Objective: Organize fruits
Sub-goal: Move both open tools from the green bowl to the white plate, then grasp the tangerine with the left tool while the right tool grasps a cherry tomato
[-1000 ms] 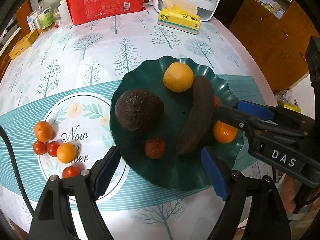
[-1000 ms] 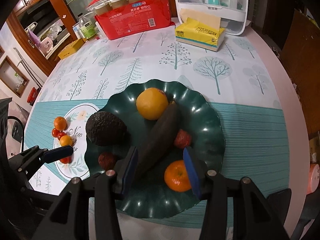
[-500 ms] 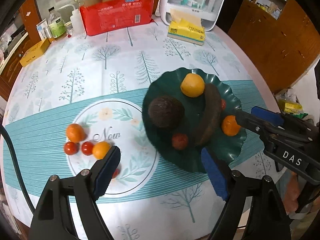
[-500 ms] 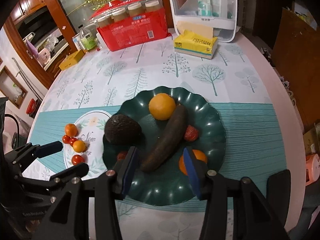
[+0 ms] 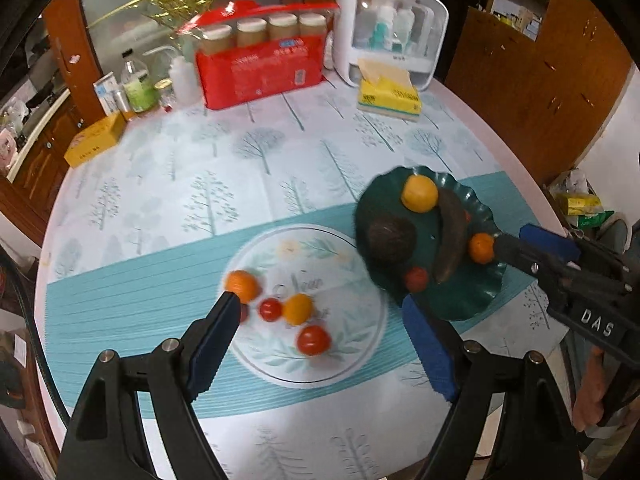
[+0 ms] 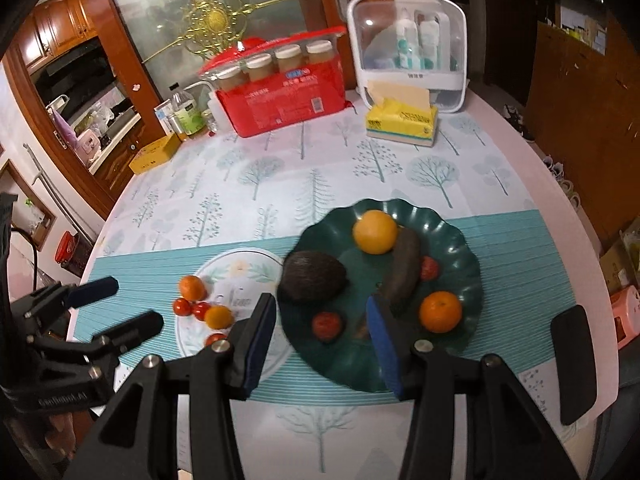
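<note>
The left hand-held gripper hangs above the desk with its blue pads spread wide and nothing between them; below it, on the round printed medallion of the tablecloth, lie a small orange, a yellow-orange fruit and red cherry tomatoes in a loose cluster. The right hand-held gripper is partly open and also empty, held over the near edge of the dark green scalloped plate. On that plate sit a dark avocado, a yellow-orange citrus, a long dark brown fruit lying beside the citrus, a small orange and two small red fruits. The plate stands just right of the medallion. At the far edge of the desk are a red package, a yellow tissue pack and a white storage case.
</note>
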The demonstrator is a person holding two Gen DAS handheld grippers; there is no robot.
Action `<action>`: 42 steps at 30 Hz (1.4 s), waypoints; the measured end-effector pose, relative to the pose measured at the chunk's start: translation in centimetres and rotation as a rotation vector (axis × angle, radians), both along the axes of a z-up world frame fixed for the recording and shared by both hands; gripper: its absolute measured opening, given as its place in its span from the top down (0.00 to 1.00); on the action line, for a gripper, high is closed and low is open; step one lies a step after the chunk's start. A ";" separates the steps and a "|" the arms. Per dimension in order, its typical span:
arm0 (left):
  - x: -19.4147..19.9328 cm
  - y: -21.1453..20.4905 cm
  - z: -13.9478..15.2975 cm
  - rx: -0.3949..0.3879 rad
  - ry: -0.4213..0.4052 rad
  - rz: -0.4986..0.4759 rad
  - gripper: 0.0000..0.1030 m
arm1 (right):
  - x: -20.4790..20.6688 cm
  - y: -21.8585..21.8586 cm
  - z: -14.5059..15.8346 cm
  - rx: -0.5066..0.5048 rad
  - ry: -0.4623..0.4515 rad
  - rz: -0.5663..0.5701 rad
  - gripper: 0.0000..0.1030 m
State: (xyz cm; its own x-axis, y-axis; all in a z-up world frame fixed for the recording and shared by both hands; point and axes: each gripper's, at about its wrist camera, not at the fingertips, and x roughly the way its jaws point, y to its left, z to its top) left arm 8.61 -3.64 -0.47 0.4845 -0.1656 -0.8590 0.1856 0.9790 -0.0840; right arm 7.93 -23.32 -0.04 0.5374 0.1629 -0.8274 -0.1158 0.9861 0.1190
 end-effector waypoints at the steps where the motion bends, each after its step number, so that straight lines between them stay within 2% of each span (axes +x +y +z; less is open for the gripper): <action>1: 0.0 0.7 0.2 -0.002 -0.006 0.003 0.21 | -0.2 0.7 0.1 -0.005 -0.005 -0.001 0.54; 11: 0.8 7.0 0.0 0.000 -0.030 0.012 0.21 | -1.8 6.4 -1.2 -0.032 0.004 0.011 0.54; 19: 2.8 9.9 -2.7 -0.005 0.010 -0.014 0.21 | -2.2 10.0 -4.8 -0.040 0.064 0.001 0.54; 29: 6.2 9.7 -9.2 -0.022 0.143 -0.061 0.21 | -1.5 12.2 -10.1 -0.037 0.161 0.012 0.54; 36: 8.2 8.6 -12.3 -0.032 0.187 -0.080 0.21 | -0.7 12.5 -12.5 -0.007 0.197 0.011 0.54; 42: 9.4 7.6 -14.4 -0.035 0.227 -0.102 0.29 | -0.1 12.8 -13.8 0.012 0.215 0.020 0.54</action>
State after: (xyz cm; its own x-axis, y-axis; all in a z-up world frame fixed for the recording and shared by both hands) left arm 17.96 3.98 -14.82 0.2592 -0.2351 -0.9368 0.2559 0.9520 -0.1682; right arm 7.83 -10.48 -13.86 0.3455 0.1821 -0.9206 -0.1059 0.9823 0.1546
